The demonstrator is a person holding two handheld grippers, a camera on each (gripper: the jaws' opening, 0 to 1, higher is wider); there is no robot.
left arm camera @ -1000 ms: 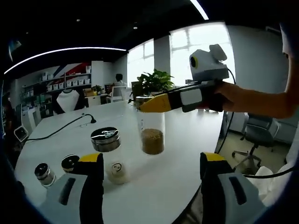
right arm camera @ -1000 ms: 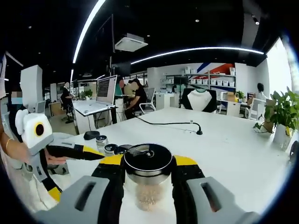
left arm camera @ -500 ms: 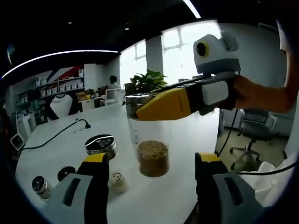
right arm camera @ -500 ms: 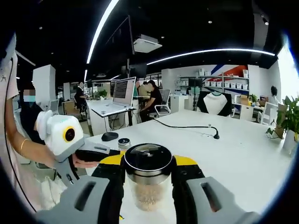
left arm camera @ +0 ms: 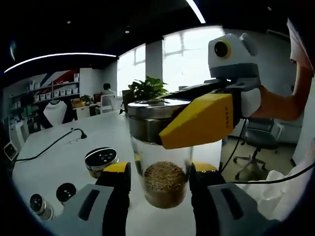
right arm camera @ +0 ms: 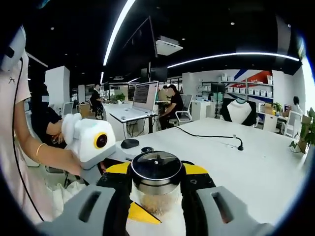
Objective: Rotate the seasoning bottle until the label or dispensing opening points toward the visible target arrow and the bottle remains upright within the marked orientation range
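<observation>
A clear seasoning bottle (left arm camera: 162, 182) with brown grains and a metal lid (left arm camera: 152, 109) hangs upright above the white table (left arm camera: 59, 157). My right gripper (left arm camera: 165, 123) reaches in from the right and is shut on the lid, its yellow jaw across the front. My left gripper (left arm camera: 160, 169) has both yellow-tipped jaws pressed to the glass body lower down. In the right gripper view the lid (right arm camera: 156, 167) sits clamped in my right gripper (right arm camera: 156, 178), with the grains (right arm camera: 158, 204) below. No arrow mark is in sight.
A second jar with a black lid (left arm camera: 101, 159) and two small bottles (left arm camera: 65, 191) stand on the table at the left. A cable (left arm camera: 47, 146) runs across it. A plant (left arm camera: 147, 88) and an office chair (left arm camera: 261, 140) are beyond. A mouse (right arm camera: 129, 143) lies near the table edge.
The bottle has come closer to the left gripper's camera. The left jaws have narrowed from wide apart to touching the glass on both sides. The right gripper kept its hold on the lid.
</observation>
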